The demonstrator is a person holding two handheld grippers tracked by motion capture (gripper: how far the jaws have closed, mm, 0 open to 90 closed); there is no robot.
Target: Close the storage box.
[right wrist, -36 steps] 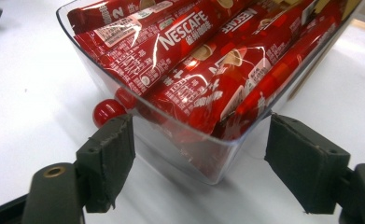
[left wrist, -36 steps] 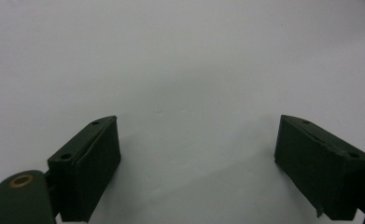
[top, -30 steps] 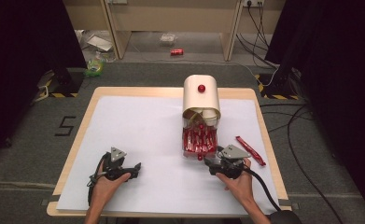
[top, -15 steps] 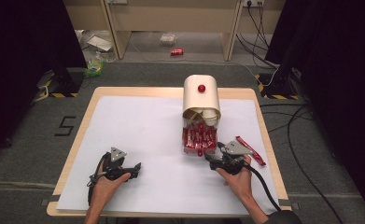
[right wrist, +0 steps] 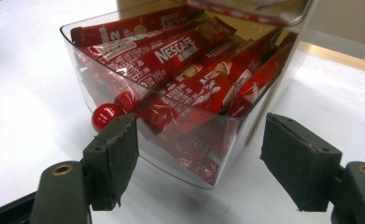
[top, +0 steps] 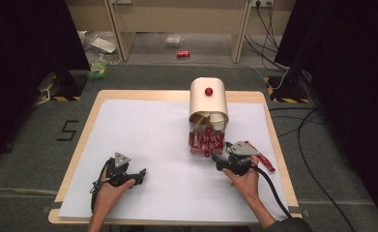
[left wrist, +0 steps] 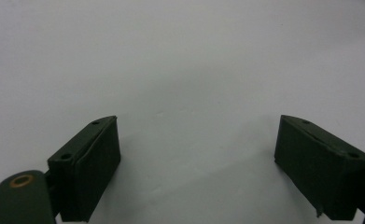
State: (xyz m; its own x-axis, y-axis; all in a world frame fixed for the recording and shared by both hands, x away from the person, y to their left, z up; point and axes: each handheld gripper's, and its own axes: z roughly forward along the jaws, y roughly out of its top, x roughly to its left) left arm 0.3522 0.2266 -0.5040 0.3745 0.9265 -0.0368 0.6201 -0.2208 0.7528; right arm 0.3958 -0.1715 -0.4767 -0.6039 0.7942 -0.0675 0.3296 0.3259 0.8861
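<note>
1. While standing wide open with nothing between the pads, having just opened a touch further, right gripper point(top: 216, 157) aimed at the clear drawer point(right wrist: 189, 93), its jaws either side of the drawer's near corner and apart from it.
2. Drawer already pulled out from the cream dispenser point(top: 208, 99) toward 6 o'clock, packed with red coffee sticks point(right wrist: 180, 51); small red knob point(right wrist: 106, 115) on its front, just beside 1 pad in the right gripper view.
3. 1 coffee stick point(top: 261, 157) already out, flat on the sheet at 3 o'clock of the right gripper.
4. Judged early to midway: drawer open, 1 stick taken, many left inside; next likely another pick or pushing the drawer shut, hard to say which.
5. Left gripper point(top: 140, 173) resting at 7 o'clock of the table, jaws apart and empty, bare sheet between them.
6. White sheet point(top: 162, 130) covering most of a wooden table point(top: 78, 150); dispenser toward 1 o'clock.
7. Grey carpet all round, dark curtains at 9 and 3 o'clock, cables point(top: 312, 130) trailing at 3 o'clock, a red can point(top: 182, 53) and litter on the floor at 12 o'clock, a "5" mark point(top: 66, 130) at 9 o'clock.
</note>
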